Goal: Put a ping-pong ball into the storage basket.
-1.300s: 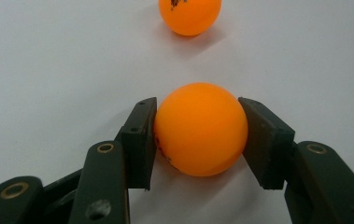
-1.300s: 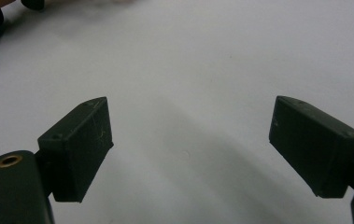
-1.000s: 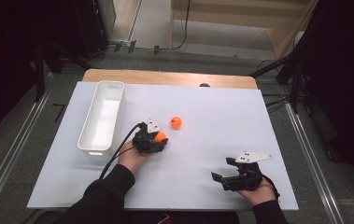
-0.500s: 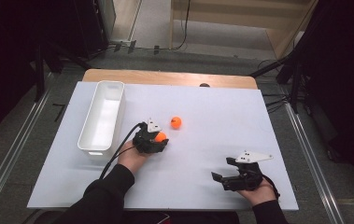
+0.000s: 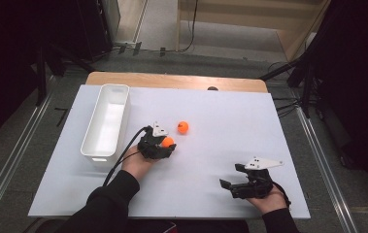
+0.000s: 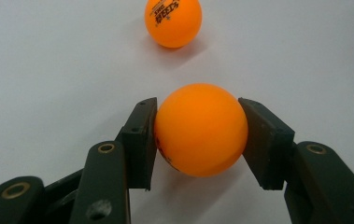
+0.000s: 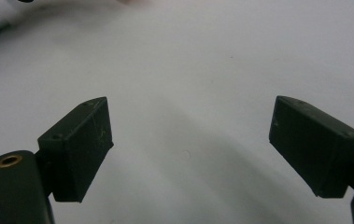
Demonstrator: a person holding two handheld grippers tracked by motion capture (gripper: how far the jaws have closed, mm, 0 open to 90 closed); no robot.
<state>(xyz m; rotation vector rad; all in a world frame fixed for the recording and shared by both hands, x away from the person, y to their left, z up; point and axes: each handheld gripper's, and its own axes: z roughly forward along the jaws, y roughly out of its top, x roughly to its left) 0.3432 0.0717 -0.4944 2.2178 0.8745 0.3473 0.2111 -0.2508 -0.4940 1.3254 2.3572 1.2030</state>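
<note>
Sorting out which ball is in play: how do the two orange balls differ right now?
The near ball is clamped between the left gripper's pads; the far ball lies free on the white table. The far ball shows dark printed lettering; the near ball's facing side is plain. Both are orange, round and look alike in size.

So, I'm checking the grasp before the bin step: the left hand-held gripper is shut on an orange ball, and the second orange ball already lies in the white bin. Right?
Not quite. The left hand-held gripper is shut on an orange ball, but the second orange ball lies on the table, outside the white bin, as the high view shows.
</note>
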